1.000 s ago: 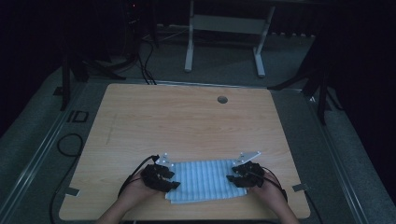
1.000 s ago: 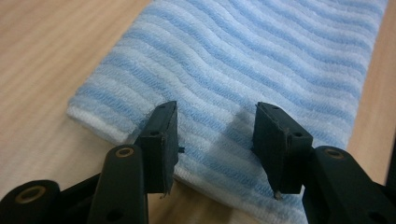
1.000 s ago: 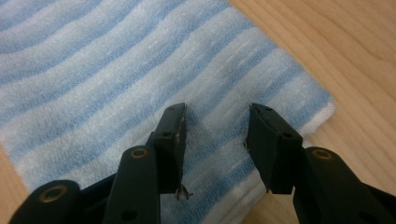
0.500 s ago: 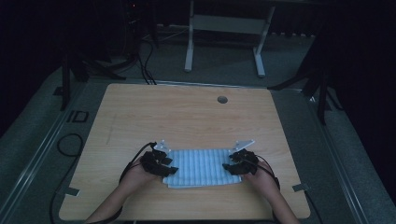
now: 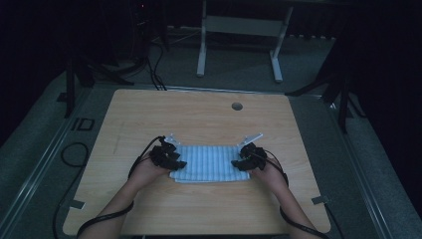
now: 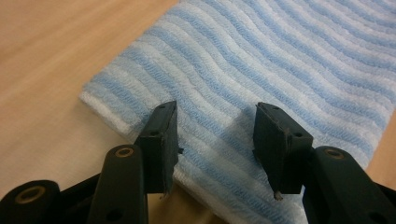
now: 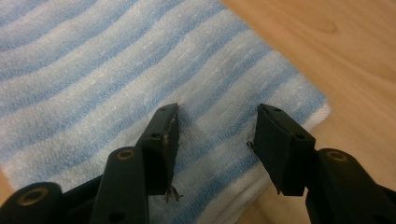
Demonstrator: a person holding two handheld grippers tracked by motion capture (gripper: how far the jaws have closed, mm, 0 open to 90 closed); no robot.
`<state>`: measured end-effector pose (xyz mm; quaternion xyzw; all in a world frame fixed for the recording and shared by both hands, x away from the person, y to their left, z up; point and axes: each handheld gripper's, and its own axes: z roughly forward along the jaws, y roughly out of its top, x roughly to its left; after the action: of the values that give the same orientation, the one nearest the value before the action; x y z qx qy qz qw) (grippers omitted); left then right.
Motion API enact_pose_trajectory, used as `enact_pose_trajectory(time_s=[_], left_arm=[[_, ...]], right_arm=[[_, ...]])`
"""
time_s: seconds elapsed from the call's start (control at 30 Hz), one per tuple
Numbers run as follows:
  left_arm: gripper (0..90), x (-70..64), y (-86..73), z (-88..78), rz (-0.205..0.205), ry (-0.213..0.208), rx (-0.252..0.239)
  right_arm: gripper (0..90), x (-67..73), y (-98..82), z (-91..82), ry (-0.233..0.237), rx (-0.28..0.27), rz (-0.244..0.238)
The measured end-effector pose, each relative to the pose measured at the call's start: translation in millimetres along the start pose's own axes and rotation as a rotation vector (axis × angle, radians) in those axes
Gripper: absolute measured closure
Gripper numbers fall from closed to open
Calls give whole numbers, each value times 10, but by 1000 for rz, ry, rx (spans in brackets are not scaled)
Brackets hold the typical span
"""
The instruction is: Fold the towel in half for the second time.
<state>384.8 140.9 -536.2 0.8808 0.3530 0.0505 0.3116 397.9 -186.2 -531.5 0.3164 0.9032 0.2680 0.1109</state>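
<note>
Both grippers, left gripper (image 5: 175,162) and right gripper (image 5: 241,160), are black, with flat rectangular fingers (image 6: 161,140), brass-ringed pivot holes, and trailing black cables.

Dim room, wooden table (image 5: 199,114), grey floor (image 5: 378,164)

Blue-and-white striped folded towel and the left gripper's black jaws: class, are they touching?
Cannot tell. In the left gripper view the left gripper stands open over the blue-and-white striped folded towel, but no contact or gap shows plainly.

We see a light wooden table (image 5: 199,119) with a small round grommet hole (image 5: 237,106) near its far edge. Beyond it stands a grey metal frame (image 5: 239,30); black cables (image 5: 154,69) lie far left.
</note>
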Motion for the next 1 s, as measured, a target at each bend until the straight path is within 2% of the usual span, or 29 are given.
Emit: enact_pose_trajectory(time_s=[0.27, 0.37, 0.57, 0.67, 0.7, 0.8, 0.83, 0.9, 0.93, 1.0], left_arm=[[497, 205, 115, 51, -32, 25, -6], [497, 293, 164, 67, -47, 30, -4], [497, 400, 215, 78, -74, 43, -1], [496, 421, 234, 87, -73, 54, 2], [490, 430, 240, 83, -86, 45, -7], [474, 408, 241, 64, -83, 48, -23], [452, 377, 233, 25, -85, 28, -50], [389, 322, 217, -18, -92, 19, -96], [384, 298, 209, -37, -90, 14, -114], [295, 256, 188, -69, -70, 0, -130]], right_arm=[[490, -135, 161, 113, 2, 0, 22], [484, -215, 253, 179, 2, 0, 49], [484, -277, 358, 245, 0, 8, 47], [485, -300, 398, 277, -2, 3, 51], [484, -299, 409, 277, -4, 3, 53], [454, -292, 411, 244, 6, 1, 49], [441, -293, 408, 217, 16, -13, 55], [408, -291, 388, 114, 33, -60, 61], [394, -289, 380, 79, 42, -78, 65], [331, -282, 363, 15, 50, -120, 81]])
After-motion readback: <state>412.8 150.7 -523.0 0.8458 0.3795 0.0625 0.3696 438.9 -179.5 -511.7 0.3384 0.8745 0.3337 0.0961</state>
